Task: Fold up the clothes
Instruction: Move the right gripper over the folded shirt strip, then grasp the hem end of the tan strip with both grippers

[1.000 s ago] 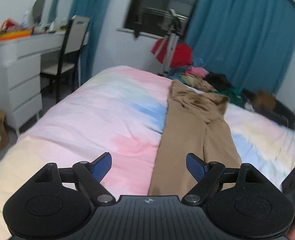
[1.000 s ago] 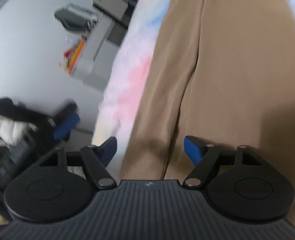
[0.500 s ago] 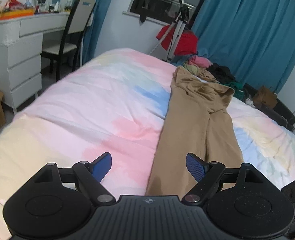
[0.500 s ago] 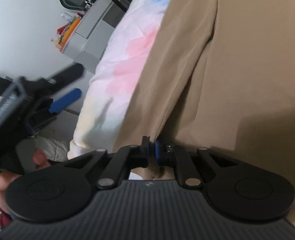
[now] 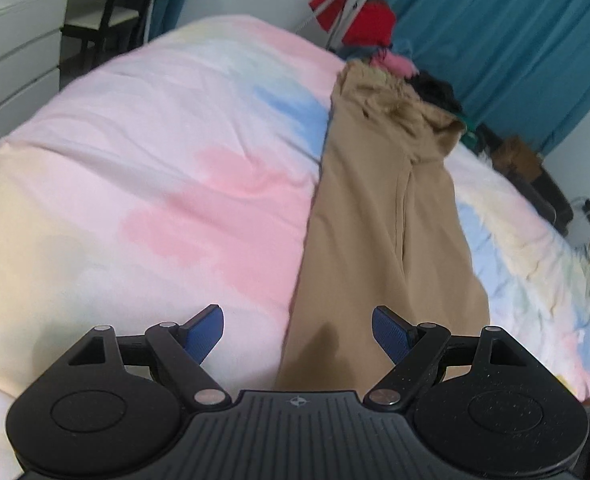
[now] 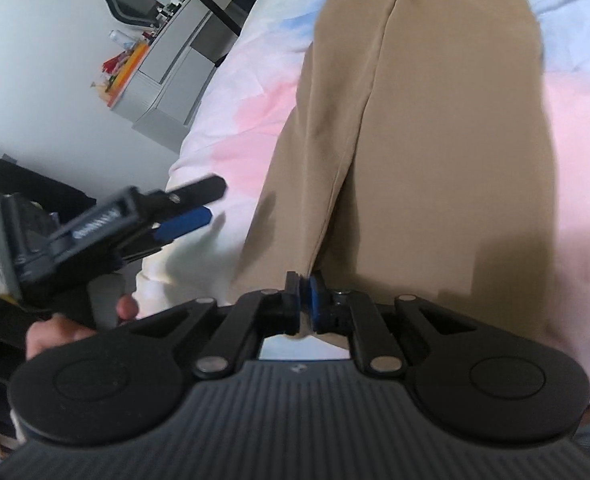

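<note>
Tools first: our right tool (image 6: 304, 300) is pinched closed on the near hem of the tan trousers (image 6: 435, 128), cloth caught between its blue pads. Our left tool (image 5: 297, 334) is spread wide and grips nothing, hovering over the near left edge of the same hem. We see the trousers laid lengthwise on the pastel bed (image 5: 155, 168), legs side by side, waistband rumpled at the far end beside a heap of clothes (image 5: 415, 76).
</note>
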Tool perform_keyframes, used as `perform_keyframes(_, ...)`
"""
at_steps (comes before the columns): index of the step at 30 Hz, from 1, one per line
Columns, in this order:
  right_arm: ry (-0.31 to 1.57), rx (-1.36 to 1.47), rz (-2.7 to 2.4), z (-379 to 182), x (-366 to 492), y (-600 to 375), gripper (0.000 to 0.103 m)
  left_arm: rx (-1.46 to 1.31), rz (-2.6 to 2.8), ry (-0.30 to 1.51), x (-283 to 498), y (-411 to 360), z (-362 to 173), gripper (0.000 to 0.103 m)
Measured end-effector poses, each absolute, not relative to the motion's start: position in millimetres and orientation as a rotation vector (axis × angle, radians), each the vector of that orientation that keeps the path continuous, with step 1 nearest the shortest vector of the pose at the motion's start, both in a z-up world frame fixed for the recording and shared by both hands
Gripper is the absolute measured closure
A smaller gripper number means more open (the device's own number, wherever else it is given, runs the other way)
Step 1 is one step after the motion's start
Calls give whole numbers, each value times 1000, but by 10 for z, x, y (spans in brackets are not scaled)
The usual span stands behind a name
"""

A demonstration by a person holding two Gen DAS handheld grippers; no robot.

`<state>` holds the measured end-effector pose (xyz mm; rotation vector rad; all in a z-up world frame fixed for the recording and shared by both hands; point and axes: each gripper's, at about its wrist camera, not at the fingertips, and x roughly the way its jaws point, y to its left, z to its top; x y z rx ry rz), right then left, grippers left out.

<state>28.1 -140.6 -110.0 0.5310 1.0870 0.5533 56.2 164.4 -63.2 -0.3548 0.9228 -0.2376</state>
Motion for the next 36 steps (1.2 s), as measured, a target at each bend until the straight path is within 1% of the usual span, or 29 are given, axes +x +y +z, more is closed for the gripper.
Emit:
perform_keyframes(3,1064,491,506,-984,236,-1550,92,-344,-235,950,603,1587,-683,20)
perform_keyframes(4,1055,488,473,-967,222,-1618,85,-343,-238,957,611,1580,-696,20)
perform_keyframes(5,1046,486,441,-950,207,-1687,65,-342,-242,964,619,1572,-710,20)
perform_keyframes(6,1036,486,408,-936,190,-1756,51,-341,-246,971,626,1566,-723,20)
perform_keyframes(7,1022,503,374,-940,157,-1838,29,-345,-251,978,627,1562,-731,20)
perform_keyframes(8,1008,527,339,-956,116,-1929,24,-347,-256,987,632,1559,-743,20)
perform_keyframes(10,1017,575,272,-1030,84,-2065,25,-346,-266,1007,646,1544,-772,21)
perform_keyframes(15,1140,727,139,-1340,201,-2172,24,-339,-282,1037,674,1503,-838,22)
perform_keyframes(18,1181,770,167,-1443,254,-2145,25,-362,-304,1050,679,1500,-870,28)
perform_keyframes(20,1189,773,197,-1462,258,-2104,25,-392,-337,1072,675,1511,-903,34)
perform_keyframes(24,1212,796,295,-1460,194,-2047,29,-467,-409,1149,665,1551,-987,38)
perform_keyframes(25,1218,793,309,-1458,171,-2034,30,-491,-420,1170,664,1573,-1012,41)
perform_keyframes(26,1225,790,323,-1455,155,-2021,38,-513,-428,1190,664,1595,-1037,44)
perform_keyframes(27,1234,783,332,-1452,170,-2005,41,-529,-429,1206,664,1615,-1058,46)
perform_keyframes(28,1237,765,330,-1447,166,-1984,48,-543,-429,1222,665,1637,-1079,51)
perform_keyframes(29,1241,747,327,-1442,163,-1963,57,-555,-427,1235,664,1652,-1097,53)
perform_keyframes(30,1244,730,325,-1437,159,-1941,61,-552,-421,1240,665,1651,-1104,54)
perform_keyframes(31,1247,712,323,-1432,155,-1920,68,-550,-414,1245,665,1649,-1112,56)
perform_keyframes(32,1250,694,320,-1427,151,-1899,76,-547,-408,1251,666,1647,-1119,59)
perform_keyframes(33,1253,677,318,-1422,147,-1877,82,-545,-402,1256,667,1645,-1126,62)
perform_keyframes(34,1256,659,315,-1417,143,-1856,90,-543,-398,1260,667,1643,-1133,62)
perform_keyframes(36,1243,635,311,-1381,123,-1841,95,-544,-404,1256,669,1636,-1135,60)
